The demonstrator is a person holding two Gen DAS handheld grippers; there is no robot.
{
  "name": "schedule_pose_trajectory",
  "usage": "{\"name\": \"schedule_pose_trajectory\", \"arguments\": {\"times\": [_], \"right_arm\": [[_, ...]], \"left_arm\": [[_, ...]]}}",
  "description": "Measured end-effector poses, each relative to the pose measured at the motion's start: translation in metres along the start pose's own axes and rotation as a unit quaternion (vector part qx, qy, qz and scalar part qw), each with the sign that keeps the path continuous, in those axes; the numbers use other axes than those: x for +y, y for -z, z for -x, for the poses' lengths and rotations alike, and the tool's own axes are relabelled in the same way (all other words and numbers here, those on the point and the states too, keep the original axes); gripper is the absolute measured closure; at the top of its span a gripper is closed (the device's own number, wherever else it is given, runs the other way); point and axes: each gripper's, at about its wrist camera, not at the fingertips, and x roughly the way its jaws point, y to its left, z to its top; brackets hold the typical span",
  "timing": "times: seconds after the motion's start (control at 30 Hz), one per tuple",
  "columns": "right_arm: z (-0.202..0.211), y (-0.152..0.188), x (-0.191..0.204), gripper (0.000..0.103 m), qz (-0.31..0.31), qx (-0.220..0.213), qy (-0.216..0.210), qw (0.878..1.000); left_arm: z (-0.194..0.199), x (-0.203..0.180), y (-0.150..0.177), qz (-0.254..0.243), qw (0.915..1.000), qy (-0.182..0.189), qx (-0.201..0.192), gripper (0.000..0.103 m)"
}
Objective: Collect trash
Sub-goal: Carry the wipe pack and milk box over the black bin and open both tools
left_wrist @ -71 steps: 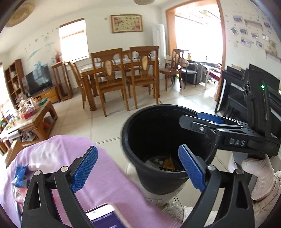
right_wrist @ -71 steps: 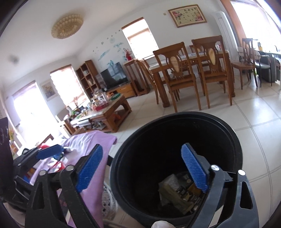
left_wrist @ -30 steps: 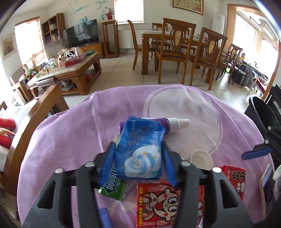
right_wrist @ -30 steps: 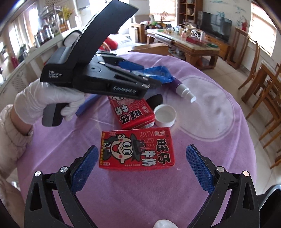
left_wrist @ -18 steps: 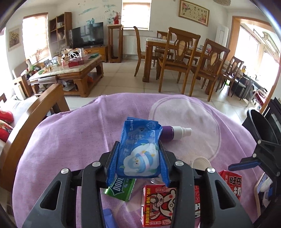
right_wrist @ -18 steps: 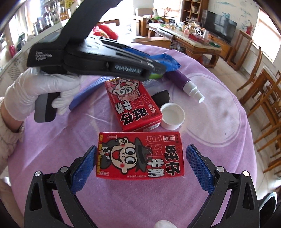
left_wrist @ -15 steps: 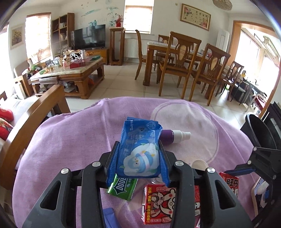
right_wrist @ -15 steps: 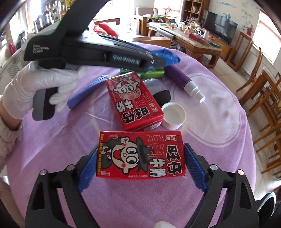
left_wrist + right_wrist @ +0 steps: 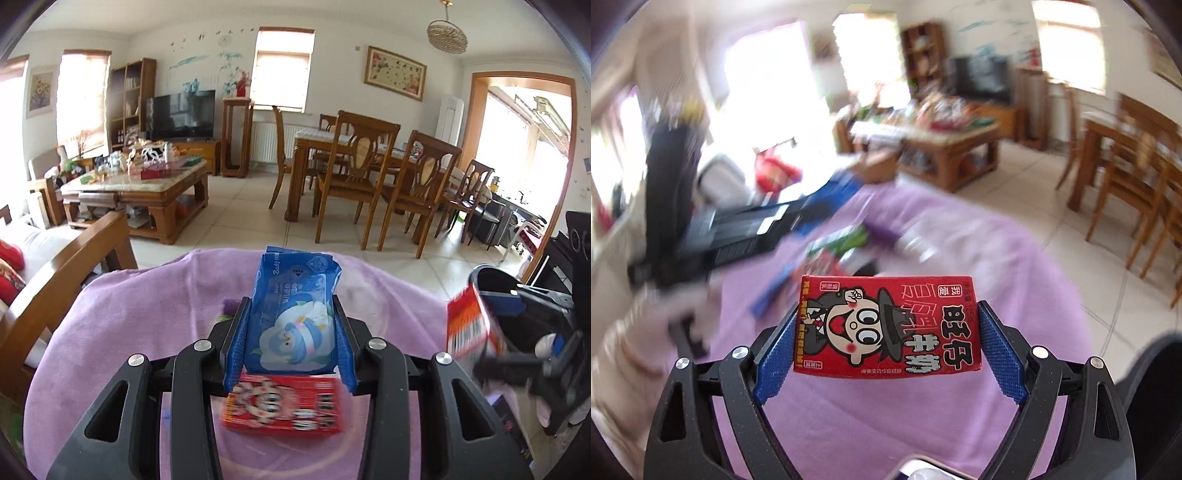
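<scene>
Purple cloth (image 9: 122, 325) covers the round table where the work is going on, with a tiled living and dining room spread out behind it.

In the left wrist view, the left gripper (image 9: 290, 339) has its blue pads pressed on both sides of a blue wipes packet (image 9: 293, 314), which stands up between them, clear of the cloth. In the right wrist view, the right gripper (image 9: 886, 345) clamps a red milk carton (image 9: 888, 326) by its two short ends, the cartoon face turned toward the camera, the carton held above the cloth. Its jaws stand wide because the carton is wide. Both grippers have just been closing, each with its item between the pads.

A second red carton (image 9: 284, 406) lies flat on the cloth directly below the left gripper's pads, blurred. In the left wrist view the right gripper's carton shows at the right edge, tilted, just in front of the rim of a black trash bin (image 9: 517, 295) that stands beside the table; the picture is blurred there. In the right wrist view more litter lies farther out on the cloth, among it a green wrapper (image 9: 846, 238), all too smeared to read.

Beyond the table are a wooden coffee table (image 9: 147, 192) crowded with small things, a television (image 9: 181, 114) and a dining table with chairs (image 9: 369, 173).
</scene>
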Motion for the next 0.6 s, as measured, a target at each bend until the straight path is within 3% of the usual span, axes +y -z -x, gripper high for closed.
{"name": "schedule_pose_trajectory", "arguments": {"times": [0.13, 0.27, 0.6], "right_arm": [[0.057, 0.012, -0.044, 0.015, -0.064, -0.078, 0.03, 0.994], [0.116, 0.036, -0.095, 0.015, -0.128, -0.132, 0.068, 0.981], [0.202, 0.123, -0.204, 0.015, -0.229, -0.152, 0.14, 0.951]], "left_arm": [[0.013, -0.051, -0.005, -0.019, 0.9993, 0.027, -0.018, 0.062], [0.015, -0.118, -0.009, -0.054, 0.9959, 0.069, -0.024, 0.062], [-0.02, -0.254, 0.005, -0.119, 0.9814, 0.15, 0.01, 0.062]]}}
